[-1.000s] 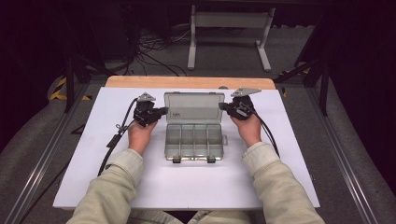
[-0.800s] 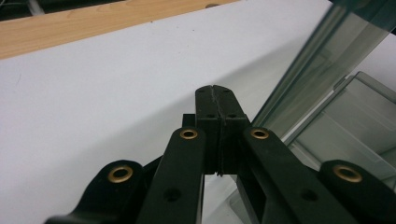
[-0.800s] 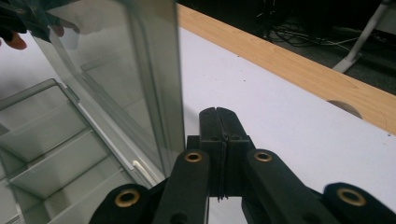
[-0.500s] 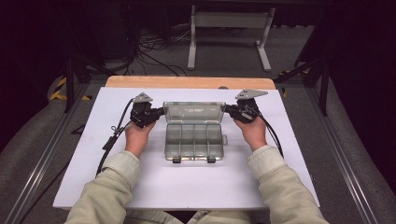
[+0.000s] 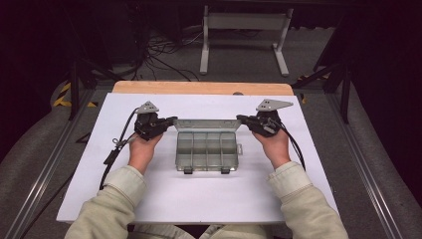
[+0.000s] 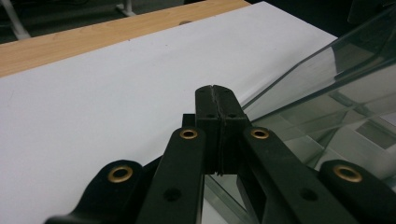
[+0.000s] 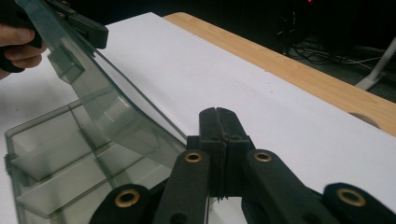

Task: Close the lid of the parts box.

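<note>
A clear smoky plastic compartment box (image 5: 206, 152) lies in the middle of the white board, its divided tray facing up. Its lid (image 5: 207, 124) stands tilted up on the far-side hinge. My left gripper (image 5: 171, 120) is shut at the lid's left end, and my right gripper (image 5: 240, 118) is shut at its right end. In the left gripper view the jaws (image 6: 216, 88) meet with nothing between them, beside the lid (image 6: 327, 70). The right gripper (image 7: 217, 112) is likewise shut and empty, against the lid (image 7: 107, 102), with the other gripper (image 7: 88, 30) beyond.
The white board (image 5: 199, 204) lies on a wooden table whose far edge (image 5: 199, 88) shows. Two latches (image 5: 188, 170) sit on the box's near side. A metal stand (image 5: 244, 30) and cables (image 5: 159, 55) are on the floor beyond the table.
The lid has swung up from lying flat behind the box to standing tilted. Both grippers have moved with its ends, staying shut.
</note>
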Tool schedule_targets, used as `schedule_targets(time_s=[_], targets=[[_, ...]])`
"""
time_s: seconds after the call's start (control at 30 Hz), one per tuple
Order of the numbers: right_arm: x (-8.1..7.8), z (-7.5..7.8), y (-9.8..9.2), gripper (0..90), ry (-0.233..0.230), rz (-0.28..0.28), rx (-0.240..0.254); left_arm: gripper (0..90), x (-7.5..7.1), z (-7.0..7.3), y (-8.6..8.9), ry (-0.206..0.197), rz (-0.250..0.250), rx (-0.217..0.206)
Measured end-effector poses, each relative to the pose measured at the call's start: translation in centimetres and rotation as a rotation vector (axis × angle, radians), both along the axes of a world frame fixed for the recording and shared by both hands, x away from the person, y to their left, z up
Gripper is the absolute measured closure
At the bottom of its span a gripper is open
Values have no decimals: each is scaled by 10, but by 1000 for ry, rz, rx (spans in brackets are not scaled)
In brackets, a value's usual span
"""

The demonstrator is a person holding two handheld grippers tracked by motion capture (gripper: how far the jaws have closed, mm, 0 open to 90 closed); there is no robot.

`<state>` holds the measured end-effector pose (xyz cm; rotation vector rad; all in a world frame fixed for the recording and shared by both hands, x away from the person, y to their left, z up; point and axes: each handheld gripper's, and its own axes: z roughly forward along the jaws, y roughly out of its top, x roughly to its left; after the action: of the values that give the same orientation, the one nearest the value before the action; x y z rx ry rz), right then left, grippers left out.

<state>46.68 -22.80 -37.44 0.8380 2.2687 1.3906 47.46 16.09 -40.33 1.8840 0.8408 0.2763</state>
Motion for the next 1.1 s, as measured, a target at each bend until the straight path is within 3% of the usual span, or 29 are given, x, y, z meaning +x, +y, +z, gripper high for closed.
schedule_targets(time_s=[0.17, 0.5, 0.7, 0.83, 0.87, 1.1], targets=[[-9, 3, -1, 900, -12, 8, 9, 898, -8, 4, 2, -6, -9, -12], [-27, 9, 1, 900, -32, 26, 8, 898, -30, 12, 2, -39, -33, 6], [-37, 11, 1, 900, -23, 44, 23, 899, -42, 14, 7, -37, -38, -20], [-42, 11, 3, 900, -20, 57, 8, 898, -46, 12, 8, -32, -45, -20], [-43, 11, 3, 900, -20, 57, 9, 898, -48, 12, 9, -32, -50, 11], [-52, 17, -3, 900, -34, 65, 20, 898, -54, 16, 8, -41, -46, -4]])
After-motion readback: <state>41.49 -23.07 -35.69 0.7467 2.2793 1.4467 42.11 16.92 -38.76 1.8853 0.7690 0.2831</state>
